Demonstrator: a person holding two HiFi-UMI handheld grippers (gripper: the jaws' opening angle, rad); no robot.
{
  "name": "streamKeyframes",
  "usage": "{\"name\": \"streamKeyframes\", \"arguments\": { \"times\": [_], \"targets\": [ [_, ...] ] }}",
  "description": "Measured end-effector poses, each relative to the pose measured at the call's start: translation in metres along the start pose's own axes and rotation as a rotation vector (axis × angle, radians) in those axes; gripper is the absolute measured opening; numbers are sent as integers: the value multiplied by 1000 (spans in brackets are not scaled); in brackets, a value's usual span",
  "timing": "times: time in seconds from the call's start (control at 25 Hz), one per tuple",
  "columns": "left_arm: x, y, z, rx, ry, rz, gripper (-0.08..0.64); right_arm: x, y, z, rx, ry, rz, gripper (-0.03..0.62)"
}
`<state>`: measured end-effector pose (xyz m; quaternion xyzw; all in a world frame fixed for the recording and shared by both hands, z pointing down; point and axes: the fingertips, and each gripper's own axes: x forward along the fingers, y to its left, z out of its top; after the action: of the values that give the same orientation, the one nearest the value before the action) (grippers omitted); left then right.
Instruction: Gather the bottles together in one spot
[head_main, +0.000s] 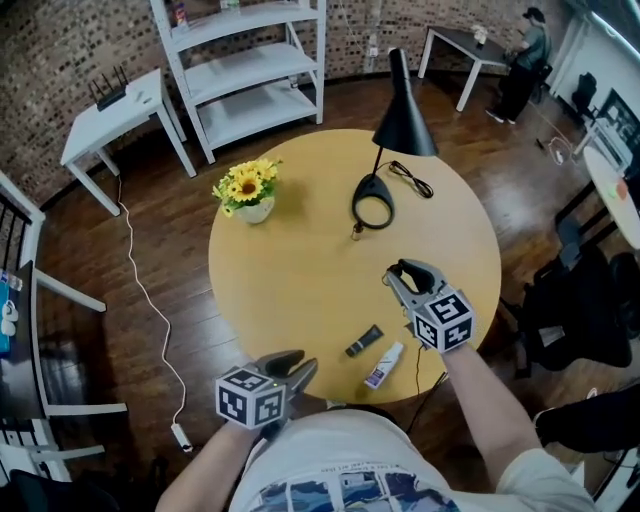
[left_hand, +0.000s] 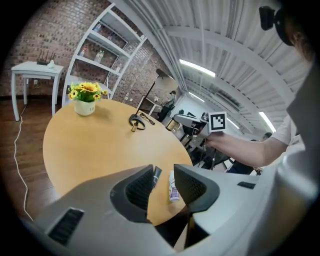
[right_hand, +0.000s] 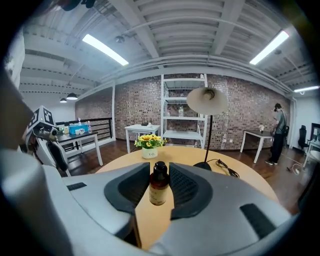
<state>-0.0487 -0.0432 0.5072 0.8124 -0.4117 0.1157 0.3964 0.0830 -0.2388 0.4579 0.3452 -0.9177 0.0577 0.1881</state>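
While the right gripper (right_hand: 160, 184) is clamped on a small amber glass bottle with a black cap (right_hand: 159, 187), held upright over the right part of the round yellow wooden table (head_main: 290, 280), the left gripper (left_hand: 162, 184) hangs at the near edge, jaws apart with nothing between them. A slim black bottle (head_main: 364, 341) and a white bottle with a purple label (head_main: 384, 365) lie just apart by the near edge. A black cone-shaded desk lamp (head_main: 402, 110) and a white pot of sunflowers (head_main: 248, 190) stand toward the far edge.
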Motion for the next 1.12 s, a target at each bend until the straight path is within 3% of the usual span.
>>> {"name": "streamKeyframes", "arguments": {
  "times": [0.16,0.4,0.72,0.92,1.12],
  "targets": [
    [9,0,8,-80,-21,19,133,39,-34,-17,5,14,11,107],
    [19,5,2,-129,6,75,133,91,-81,-40,78,18,-8,107],
    [40,15,2,-168,36,119,133,155,-112,-67,59,35,-27,107],
    [54,19,9,-138,55,125,133,188,-131,-85,45,54,-61,107],
    [58,25,3,-155,77,141,133,208,-119,-104,33,75,-50,107]
  ]
}}
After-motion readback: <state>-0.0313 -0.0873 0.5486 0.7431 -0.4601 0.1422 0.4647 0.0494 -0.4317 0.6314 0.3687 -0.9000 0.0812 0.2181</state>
